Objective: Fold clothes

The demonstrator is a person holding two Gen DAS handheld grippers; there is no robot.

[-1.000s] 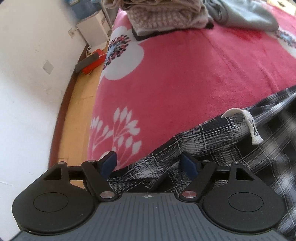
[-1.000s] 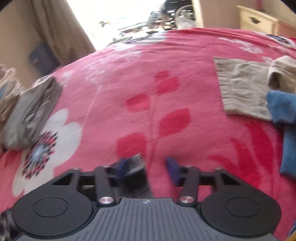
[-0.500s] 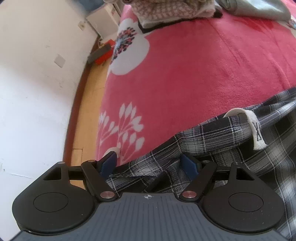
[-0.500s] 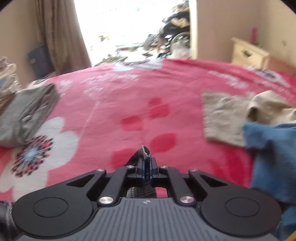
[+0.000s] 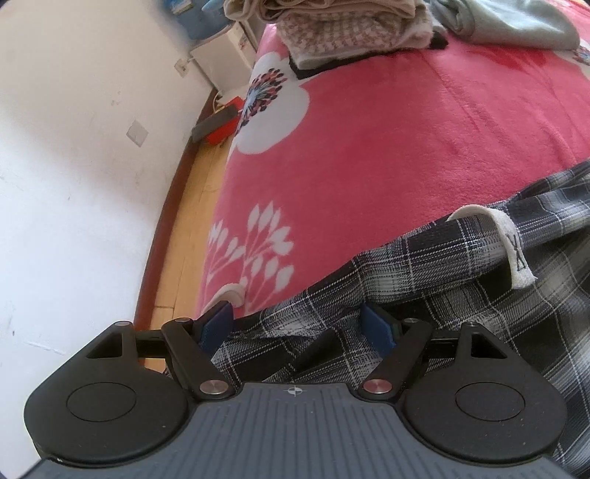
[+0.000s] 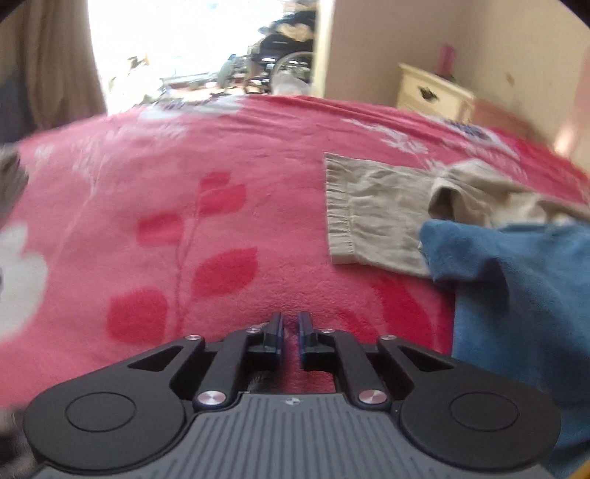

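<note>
A black-and-white plaid garment (image 5: 424, 265) with a white hanging tag (image 5: 516, 258) lies crumpled on the pink flowered blanket (image 5: 368, 147). My left gripper (image 5: 297, 326) hovers over the garment's edge, open wide, with the plaid cloth lying below and between its fingers; the pads do not press on it. In the right wrist view my right gripper (image 6: 290, 328) shows a narrow gap and its jaws are opening. Only pink blanket (image 6: 221, 221) shows through the gap. A scrap of plaid cloth (image 6: 260, 383) peeks out beneath the finger bases.
A stack of folded clothes (image 5: 343, 33) and a grey-green garment (image 5: 516, 22) sit at the bed's far end. A beige garment (image 6: 379, 213) and a blue one (image 6: 516, 294) lie right of the right gripper. Bed edge, wooden floor (image 5: 184, 221) and wall are on the left; a nightstand (image 6: 431, 92) stands far right.
The right gripper shut on a corner of plaid cloth half a second ago; now its fingers stand slightly apart and no cloth shows between the tips. The left gripper stays open, its view barely shifted.
</note>
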